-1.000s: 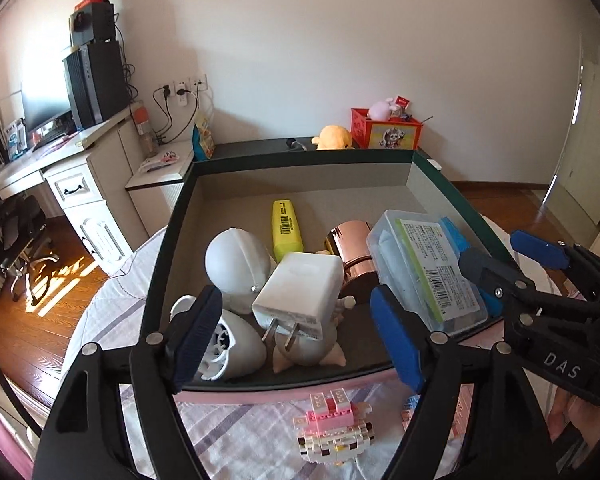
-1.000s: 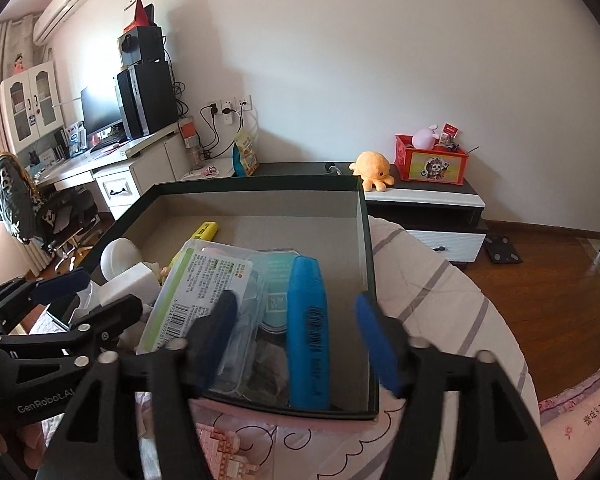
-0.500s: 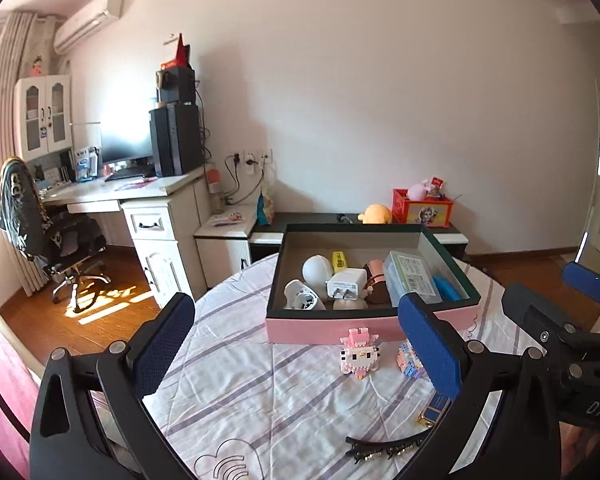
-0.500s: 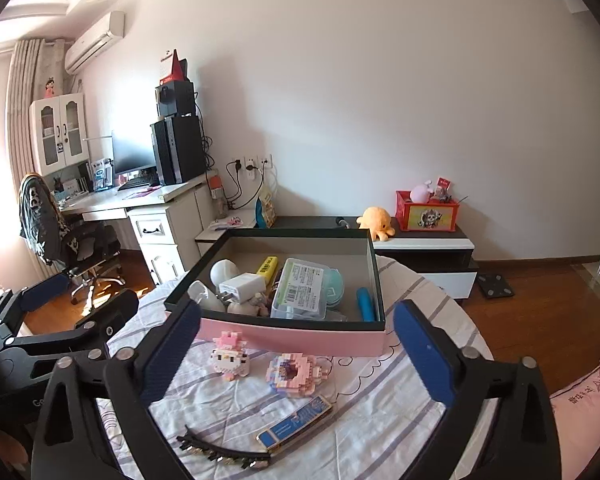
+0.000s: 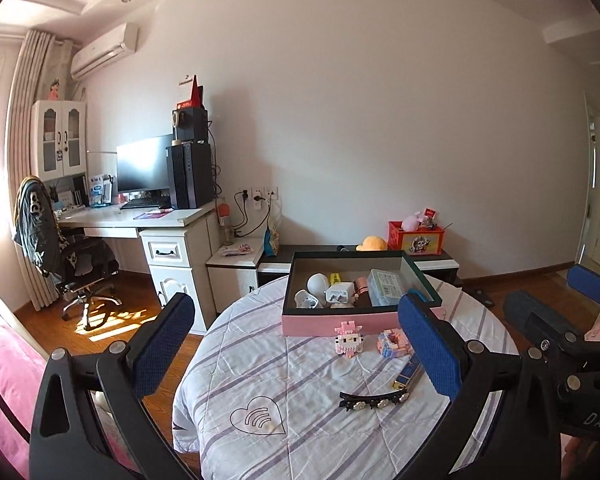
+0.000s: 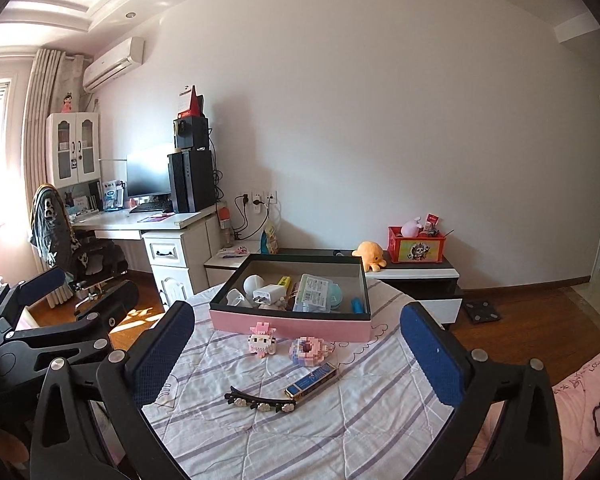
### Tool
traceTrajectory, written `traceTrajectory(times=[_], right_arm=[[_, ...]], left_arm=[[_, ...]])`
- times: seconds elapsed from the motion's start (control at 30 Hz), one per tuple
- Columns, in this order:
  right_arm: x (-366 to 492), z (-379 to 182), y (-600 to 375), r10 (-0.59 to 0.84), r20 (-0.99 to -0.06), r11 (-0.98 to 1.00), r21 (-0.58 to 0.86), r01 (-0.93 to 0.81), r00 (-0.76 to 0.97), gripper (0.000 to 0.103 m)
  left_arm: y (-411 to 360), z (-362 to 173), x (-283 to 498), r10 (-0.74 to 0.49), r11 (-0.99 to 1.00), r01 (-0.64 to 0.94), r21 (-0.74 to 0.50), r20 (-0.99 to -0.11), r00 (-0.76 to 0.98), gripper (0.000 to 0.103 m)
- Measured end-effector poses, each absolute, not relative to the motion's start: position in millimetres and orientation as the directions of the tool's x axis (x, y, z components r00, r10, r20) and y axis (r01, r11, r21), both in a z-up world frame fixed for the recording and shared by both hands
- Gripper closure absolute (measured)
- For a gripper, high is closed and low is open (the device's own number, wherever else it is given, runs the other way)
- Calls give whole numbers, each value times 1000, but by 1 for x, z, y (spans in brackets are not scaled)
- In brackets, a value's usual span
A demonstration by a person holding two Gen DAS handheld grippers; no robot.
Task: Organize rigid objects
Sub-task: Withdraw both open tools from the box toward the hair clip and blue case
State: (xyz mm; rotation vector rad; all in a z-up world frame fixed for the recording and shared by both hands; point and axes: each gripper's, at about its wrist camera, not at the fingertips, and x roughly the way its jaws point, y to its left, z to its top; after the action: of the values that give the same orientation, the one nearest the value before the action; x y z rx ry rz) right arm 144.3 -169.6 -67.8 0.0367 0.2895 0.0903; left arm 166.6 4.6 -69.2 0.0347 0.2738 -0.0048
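Box (image 6: 288,326) at desk's (image 5: 300,440) far edge, part-filled; hair clip (image 6: 260,402) awaits near front. My left gripper (image 5: 296,352) and right gripper (image 6: 296,352): fingers wide apart, empty, ready.

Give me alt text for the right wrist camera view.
The open right gripper hovers over a round table holding a pink box of small items, with two pink block toys, a blue case and a black hair clip in front.

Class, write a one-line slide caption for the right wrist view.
Open right gripper hovers before a round table where block toys, hair clip and blue case lie outside the pink box.
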Motion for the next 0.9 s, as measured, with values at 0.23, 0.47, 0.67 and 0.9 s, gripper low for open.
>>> traceTrajectory(times=[0.23,0.47,0.67,0.9], right_arm=[[120,-56,-174,82,-247,996,42,-74,966,0],[118,-57,-177,81,-243,996,47,-72,967,0],[134,-71,-180,85,-284,996,55,-73,955,0],[180,-121,-185,84,-426,996,57,-66,901,0]], left_arm=[[1,-61,148,-11,999,18,30,-238,971,0],[-4,-62,149,-8,999,17,33,-236,972,0],[-5,-78,167,-2,999,16,47,-285,959,0],[-8,-139,217,-65,994,100,44,-501,863,0]])
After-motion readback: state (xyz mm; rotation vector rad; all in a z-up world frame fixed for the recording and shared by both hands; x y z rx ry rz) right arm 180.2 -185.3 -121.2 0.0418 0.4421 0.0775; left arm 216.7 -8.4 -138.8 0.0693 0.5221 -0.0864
